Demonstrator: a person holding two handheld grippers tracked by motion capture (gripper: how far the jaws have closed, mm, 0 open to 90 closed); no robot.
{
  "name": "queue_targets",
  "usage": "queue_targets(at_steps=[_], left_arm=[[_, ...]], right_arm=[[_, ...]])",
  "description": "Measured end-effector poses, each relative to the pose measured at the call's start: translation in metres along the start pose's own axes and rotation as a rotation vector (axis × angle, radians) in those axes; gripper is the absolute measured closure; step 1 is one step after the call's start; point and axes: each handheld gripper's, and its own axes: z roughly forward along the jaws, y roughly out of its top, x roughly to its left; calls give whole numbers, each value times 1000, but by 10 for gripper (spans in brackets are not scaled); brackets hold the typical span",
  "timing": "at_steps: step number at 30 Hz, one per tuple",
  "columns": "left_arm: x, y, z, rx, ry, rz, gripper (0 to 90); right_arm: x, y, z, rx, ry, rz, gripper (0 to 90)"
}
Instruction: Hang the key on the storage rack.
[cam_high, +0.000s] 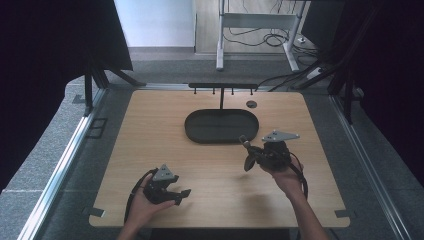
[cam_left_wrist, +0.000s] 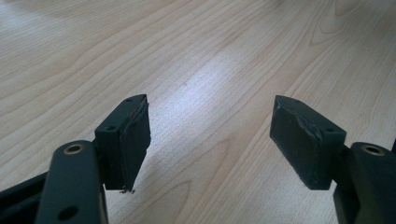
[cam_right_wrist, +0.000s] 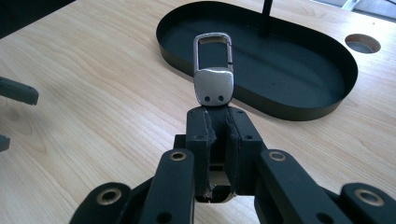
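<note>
My right claw (cam_right_wrist: 218, 122) swallows the lower end of the key clip (cam_right_wrist: 213, 70), so I can't see what hangs below it. The dark tray (cam_right_wrist: 289, 109) hides its stand's foot behind the clip's loop, and the post runs off the top edge.

The high view looks forward and down from above the person's side, taking in the whole desk (cam_high: 150, 150). The left gripper view sits close over bare wood, facing along its own jaws. The right gripper view looks low across the desk toward the black tray (cam_right_wrist: 299, 109), centre frame from above (cam_high: 192, 131).
</note>
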Motion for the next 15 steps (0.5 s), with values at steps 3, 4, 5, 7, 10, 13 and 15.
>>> queue_targets(at_steps=[3,4,5,7,10,13,15], left_arm=[[0,0,0,3,-1,3,296],[0,0,0,1,-1,0,296],[0,0,0,2,-1,0,296],[0,0,0,1,-2,-1,296],[0,0,1,1,-2,-2,295],[-1,0,1,-2,-3,-4,295],[-1,0,1,1,-3,-2,296]], right_arm=[[-3,3,2,-7,-7,7,810],[-4,3,2,-9,-9,9,811],[-5,5,2,-14,-14,13,810],[-7,7,3,-21,-20,18,810],[-10,9,4,-32,-32,24,811],[-13,12,5,-41,-41,31,811],[-16,13,6,-46,-43,37,811]])
